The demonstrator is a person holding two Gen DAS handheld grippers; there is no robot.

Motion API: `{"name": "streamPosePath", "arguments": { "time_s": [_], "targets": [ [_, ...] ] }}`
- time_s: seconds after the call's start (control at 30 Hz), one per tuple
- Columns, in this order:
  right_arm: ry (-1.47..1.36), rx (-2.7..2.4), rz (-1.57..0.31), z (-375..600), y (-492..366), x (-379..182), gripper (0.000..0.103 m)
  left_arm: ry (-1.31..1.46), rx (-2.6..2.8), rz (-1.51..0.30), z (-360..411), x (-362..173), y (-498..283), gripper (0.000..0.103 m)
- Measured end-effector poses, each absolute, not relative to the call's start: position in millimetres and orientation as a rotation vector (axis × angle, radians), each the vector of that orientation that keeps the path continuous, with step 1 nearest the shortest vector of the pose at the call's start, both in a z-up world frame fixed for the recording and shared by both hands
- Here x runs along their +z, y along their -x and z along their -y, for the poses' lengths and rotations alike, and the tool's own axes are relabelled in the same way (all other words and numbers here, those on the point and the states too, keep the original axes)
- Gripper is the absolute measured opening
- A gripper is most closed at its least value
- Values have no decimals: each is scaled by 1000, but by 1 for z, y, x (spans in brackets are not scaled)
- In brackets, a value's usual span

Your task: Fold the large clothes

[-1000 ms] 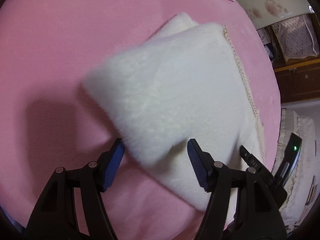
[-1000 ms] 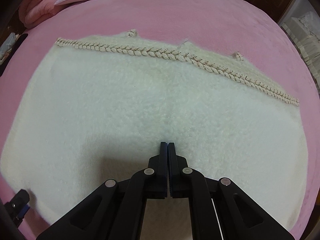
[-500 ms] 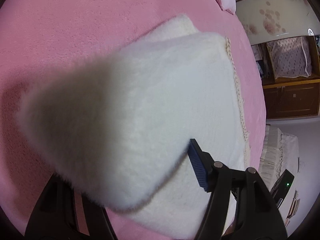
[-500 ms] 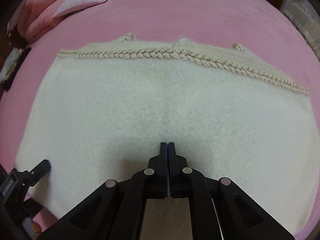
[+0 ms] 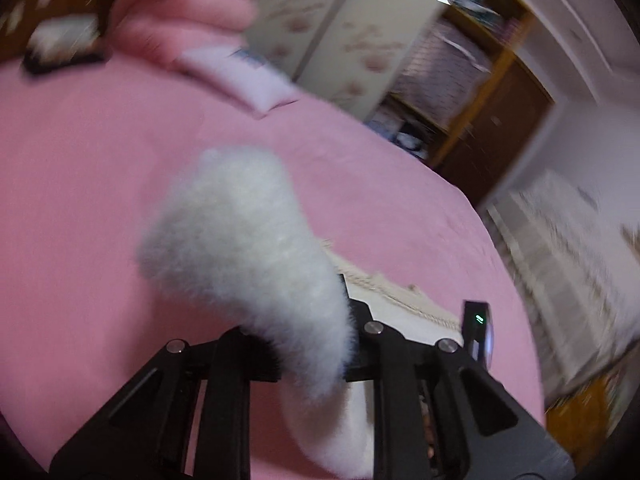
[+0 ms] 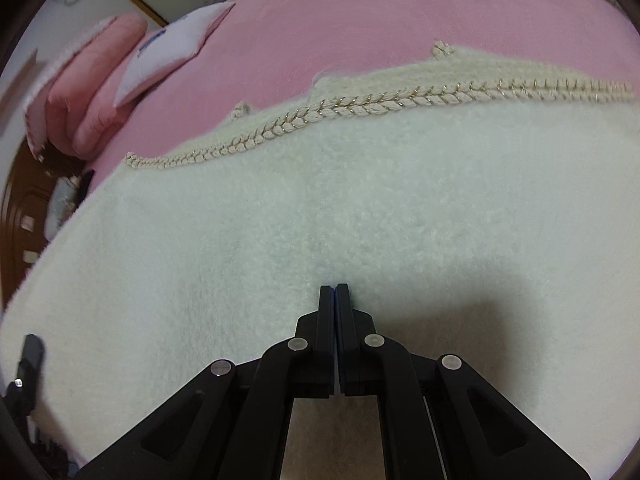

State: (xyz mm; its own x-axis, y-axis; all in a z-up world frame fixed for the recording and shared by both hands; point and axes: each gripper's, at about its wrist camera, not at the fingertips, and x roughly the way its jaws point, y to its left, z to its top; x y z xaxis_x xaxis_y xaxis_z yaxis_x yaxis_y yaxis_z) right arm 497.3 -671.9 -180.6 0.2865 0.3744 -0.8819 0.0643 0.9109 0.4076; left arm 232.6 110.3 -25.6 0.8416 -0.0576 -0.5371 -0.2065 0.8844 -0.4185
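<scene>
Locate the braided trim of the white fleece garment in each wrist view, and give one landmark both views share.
Left wrist: braided trim shows as a short stretch at lower centre-right, behind the lifted fleece fold.
Right wrist: braided trim runs across the upper half, from left up to the right edge.
Shared landmark: the pale pillow on the pink bedcover.

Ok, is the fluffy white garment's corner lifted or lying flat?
Lifted: the left gripper, whose jaws have just been closing, pinches the fluffy white garment above the pink bedspread.

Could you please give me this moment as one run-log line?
left gripper: just closed on lifted corner of fluffy white garment | right gripper: shut, empty, over garment | surface: pink bed
</scene>
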Motion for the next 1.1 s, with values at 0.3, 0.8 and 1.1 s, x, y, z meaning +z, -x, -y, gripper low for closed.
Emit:
{"name": "streamPosePath", "arguments": {
  "time_s": [0.3,0.8,1.1],
  "targets": [
    [-618,401,-1268,722,-486,-190,0,139,-111,-557,37,20,-220,15],
    [-788,680,-1359,816,-460,-205,0,-394,-332,-592,298,-3,-157,15],
    [-674,722,-1398,873,-453,-175,0,-477,-362,-565,379,-13,-116,15]
  ]
}}
